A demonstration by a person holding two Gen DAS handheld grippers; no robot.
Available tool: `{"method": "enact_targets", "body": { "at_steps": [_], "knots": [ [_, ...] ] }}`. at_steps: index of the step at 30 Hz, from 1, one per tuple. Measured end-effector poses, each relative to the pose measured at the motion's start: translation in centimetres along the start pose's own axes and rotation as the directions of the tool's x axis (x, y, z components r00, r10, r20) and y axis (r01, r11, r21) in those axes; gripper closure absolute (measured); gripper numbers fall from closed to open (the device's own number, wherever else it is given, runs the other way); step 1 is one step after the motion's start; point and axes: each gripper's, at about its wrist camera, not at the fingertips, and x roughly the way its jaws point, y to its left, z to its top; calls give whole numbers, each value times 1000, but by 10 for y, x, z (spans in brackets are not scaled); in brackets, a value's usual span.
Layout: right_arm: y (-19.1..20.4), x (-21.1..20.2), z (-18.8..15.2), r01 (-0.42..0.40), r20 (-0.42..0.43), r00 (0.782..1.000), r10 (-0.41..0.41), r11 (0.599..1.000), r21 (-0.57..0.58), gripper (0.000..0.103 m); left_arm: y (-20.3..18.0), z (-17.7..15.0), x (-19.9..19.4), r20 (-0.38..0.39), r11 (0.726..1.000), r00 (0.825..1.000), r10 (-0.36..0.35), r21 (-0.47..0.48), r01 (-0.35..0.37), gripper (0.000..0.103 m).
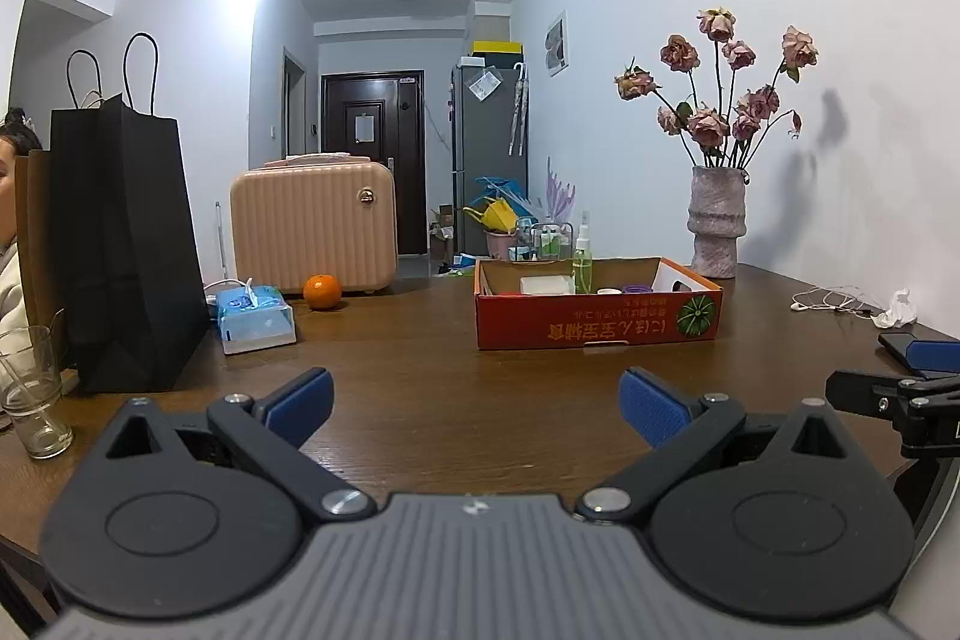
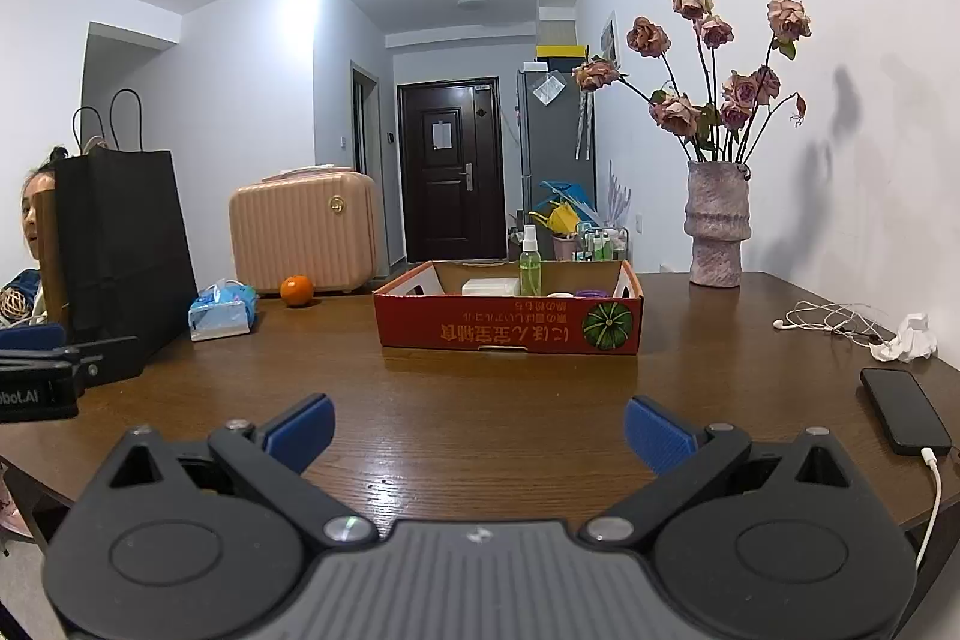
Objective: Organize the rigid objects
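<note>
A red cardboard box (image 1: 597,322) (image 2: 507,328) stands on the brown wooden table (image 1: 456,400) (image 2: 480,400). Inside it are a green spray bottle (image 1: 581,256) (image 2: 530,262), a white block (image 1: 545,285) (image 2: 489,287), a white lid and a purple item. My left gripper (image 1: 475,407) is open and empty over the near table, short of the box. My right gripper (image 2: 479,431) is open and empty, also short of the box. Each gripper shows at the edge of the other's view.
An orange (image 1: 322,291) (image 2: 297,290), a blue tissue pack (image 1: 255,319) (image 2: 221,313), a black paper bag (image 1: 129,244) (image 2: 123,244) and a glass (image 1: 30,394) stand left. A vase of roses (image 1: 717,226) (image 2: 717,226), earphones (image 2: 831,319), crumpled tissue (image 2: 909,339) and a phone (image 2: 904,409) lie right.
</note>
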Motion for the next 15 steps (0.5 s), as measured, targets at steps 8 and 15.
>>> {"method": "enact_targets", "body": {
  "at_steps": [8,15],
  "knots": [
    [0,0,-1,2,2,1000,-2,1000,3,0,-1,-1,0,0,1000,1000,2,6,-2,0],
    [-4,5,-4,10,-11,1000,-10,1000,29,0,-2,-5,3,-9,1000,1000,0,11,0,0]
  ]
}}
